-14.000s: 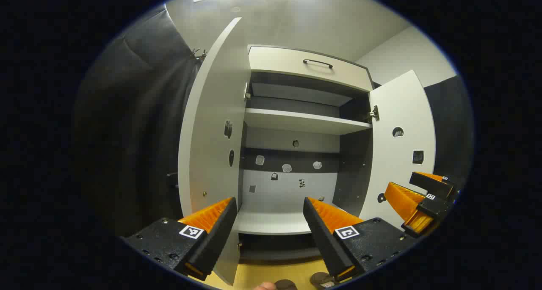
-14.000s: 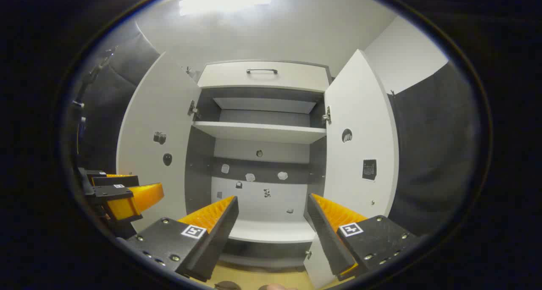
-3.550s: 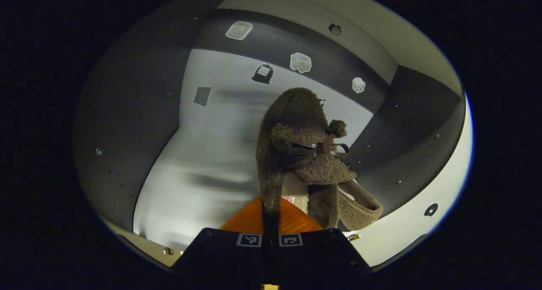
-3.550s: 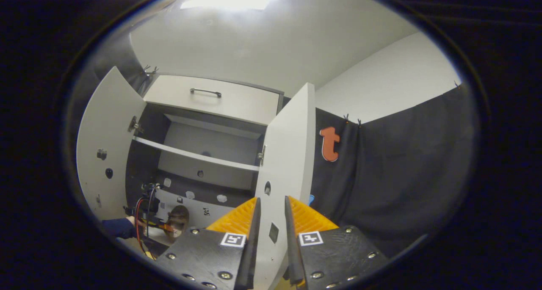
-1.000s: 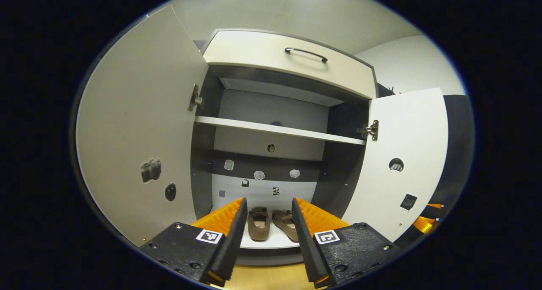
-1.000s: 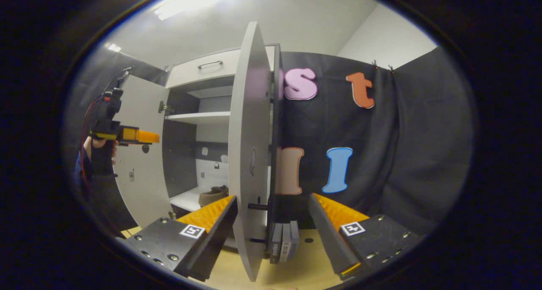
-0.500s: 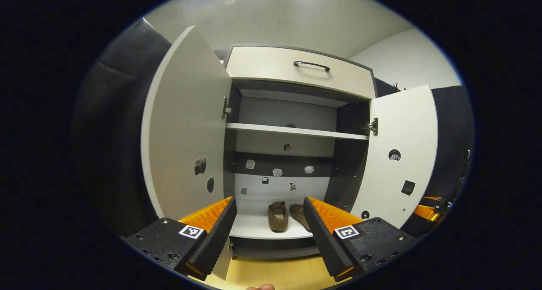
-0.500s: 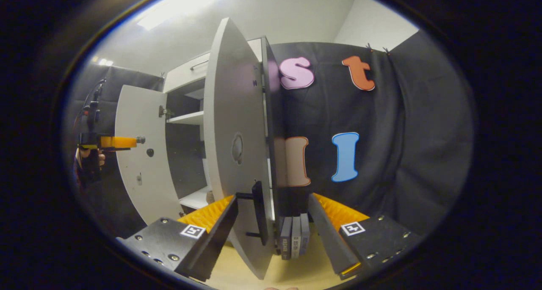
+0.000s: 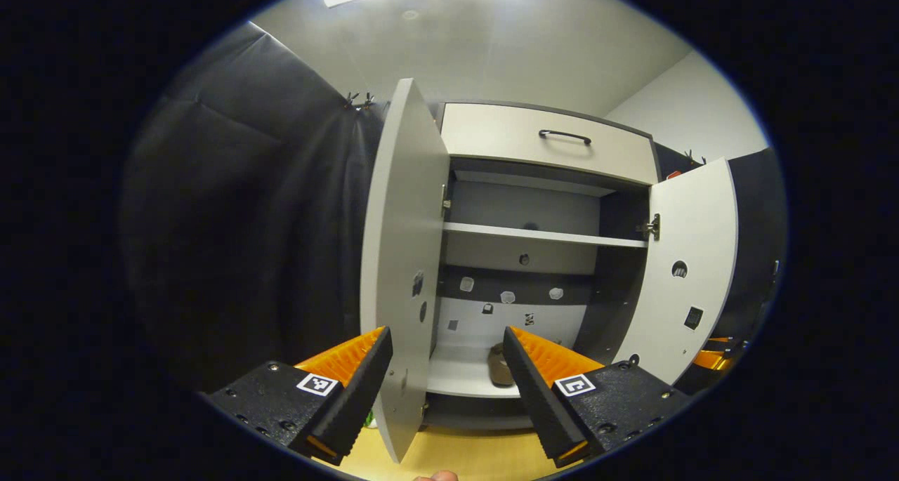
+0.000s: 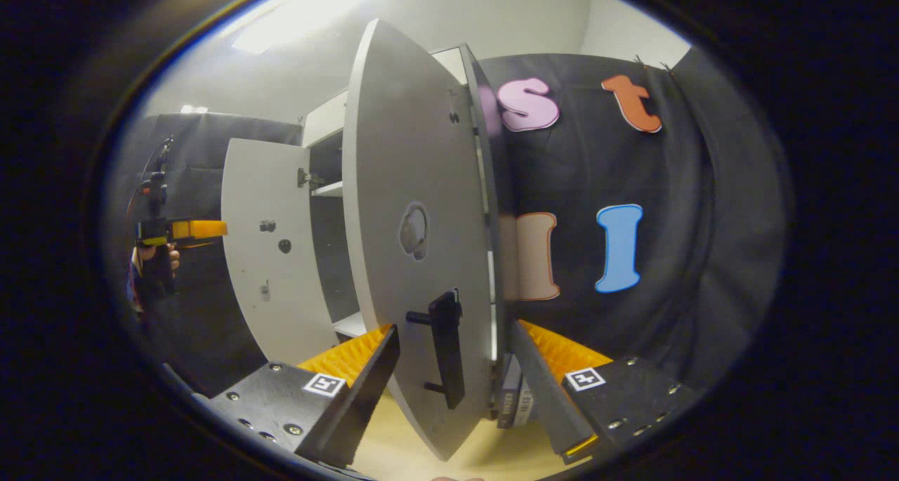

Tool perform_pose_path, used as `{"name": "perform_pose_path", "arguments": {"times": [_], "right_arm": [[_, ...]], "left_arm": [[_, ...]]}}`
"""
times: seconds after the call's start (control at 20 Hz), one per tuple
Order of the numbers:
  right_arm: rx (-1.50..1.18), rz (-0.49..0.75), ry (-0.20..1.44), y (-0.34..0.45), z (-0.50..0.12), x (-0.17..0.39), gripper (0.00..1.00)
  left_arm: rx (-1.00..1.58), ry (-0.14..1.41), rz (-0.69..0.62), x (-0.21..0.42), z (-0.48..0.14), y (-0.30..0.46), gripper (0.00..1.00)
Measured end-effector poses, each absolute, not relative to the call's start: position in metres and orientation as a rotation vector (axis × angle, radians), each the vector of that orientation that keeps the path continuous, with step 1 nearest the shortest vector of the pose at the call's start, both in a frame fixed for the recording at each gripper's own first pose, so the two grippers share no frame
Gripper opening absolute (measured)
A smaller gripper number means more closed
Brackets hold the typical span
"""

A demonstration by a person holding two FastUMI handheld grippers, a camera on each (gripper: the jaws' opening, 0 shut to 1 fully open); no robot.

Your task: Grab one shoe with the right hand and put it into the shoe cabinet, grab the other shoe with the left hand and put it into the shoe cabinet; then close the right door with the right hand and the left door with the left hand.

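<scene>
Shoe cabinet (image 9: 548, 144): stands open on both sides; judged to be at the door-closing stage, shoes already inside.
Right door (image 10: 414, 186): swung out, outer face toward the right gripper view, edge between the spread fingers of the right claw. Best pushed flat on the outer face near the free edge, away from the hinge, in a slow arc.
Left door (image 9: 400, 256): edge-on in the left gripper view, standing between the fingers of the left claw. Better left alone until the right door is home, going by the task order.
Right claw (image 10: 453, 358): fingers apart, clamped on nothing, straddling the door's lower edge.
Left claw (image 9: 446, 354): fingers apart, holding nothing.
Handle (image 10: 446, 347): dark bar on the right door, just above the right claw. Worth steering beside it, to avoid snagging.
Shoe (image 9: 500, 365): brown, on the bottom shelf (image 9: 456, 376), set back from the front lip, so probably clear of the doors.
</scene>
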State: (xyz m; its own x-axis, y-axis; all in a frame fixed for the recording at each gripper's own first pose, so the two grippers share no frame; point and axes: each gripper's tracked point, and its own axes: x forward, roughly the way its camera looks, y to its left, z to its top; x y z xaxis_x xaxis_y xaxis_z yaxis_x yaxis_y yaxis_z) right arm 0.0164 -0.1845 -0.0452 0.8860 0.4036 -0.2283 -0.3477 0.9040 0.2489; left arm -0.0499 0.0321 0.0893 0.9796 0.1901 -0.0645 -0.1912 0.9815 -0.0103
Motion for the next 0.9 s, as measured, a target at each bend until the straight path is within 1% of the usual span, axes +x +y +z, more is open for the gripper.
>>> {"name": "perform_pose_path", "arguments": {"times": [0.05, 0.1, 0.15, 0.2, 0.3, 0.35, 0.4, 0.45, 0.5, 0.55, 0.6, 0.8, 0.9], "right_arm": [[0.194, 0.409, 0.286, -0.175, -0.049, 0.019, 0.98], [0.170, 0.424, 0.290, -0.167, -0.051, 0.021, 0.98], [0.153, 0.435, 0.286, -0.159, -0.051, 0.023, 0.98], [0.153, 0.452, 0.281, -0.148, -0.051, 0.026, 0.98], [0.168, 0.483, 0.292, -0.133, -0.053, 0.029, 0.98], [0.178, 0.484, 0.297, -0.129, -0.055, 0.033, 0.98], [0.182, 0.482, 0.301, -0.127, -0.056, 0.037, 0.98], [0.181, 0.485, 0.303, -0.124, -0.055, 0.040, 0.98], [0.180, 0.492, 0.298, -0.120, -0.053, 0.043, 0.98], [0.178, 0.499, 0.293, -0.116, -0.051, 0.046, 0.98], [0.175, 0.505, 0.296, -0.111, -0.051, 0.048, 0.98], [0.158, 0.498, 0.300, -0.094, -0.056, 0.059, 0.98], [0.158, 0.504, 0.302, -0.088, -0.057, 0.064, 1.00]], "left_arm": [[-0.019, 0.066, 0.199, -0.052, 0.090, 0.037, 0.96], [-0.023, 0.070, 0.205, -0.053, 0.088, 0.039, 0.96], [-0.029, 0.073, 0.210, -0.053, 0.086, 0.041, 0.93], [-0.032, 0.075, 0.215, -0.054, 0.085, 0.045, 0.96], [-0.035, 0.075, 0.227, -0.056, 0.084, 0.052, 0.96], [-0.037, 0.074, 0.236, -0.058, 0.083, 0.055, 0.96], [-0.041, 0.074, 0.244, -0.059, 0.082, 0.059, 0.93], [-0.046, 0.074, 0.251, -0.061, 0.082, 0.062, 0.93], [-0.052, 0.074, 0.257, -0.063, 0.081, 0.065, 0.96], [-0.058, 0.073, 0.263, -0.065, 0.080, 0.068, 0.93], [-0.063, 0.073, 0.270, -0.065, 0.080, 0.072, 0.96], [-0.078, 0.079, 0.282, -0.064, 0.073, 0.080, 0.96], [-0.078, 0.087, 0.292, -0.066, 0.070, 0.085, 0.96]]}}
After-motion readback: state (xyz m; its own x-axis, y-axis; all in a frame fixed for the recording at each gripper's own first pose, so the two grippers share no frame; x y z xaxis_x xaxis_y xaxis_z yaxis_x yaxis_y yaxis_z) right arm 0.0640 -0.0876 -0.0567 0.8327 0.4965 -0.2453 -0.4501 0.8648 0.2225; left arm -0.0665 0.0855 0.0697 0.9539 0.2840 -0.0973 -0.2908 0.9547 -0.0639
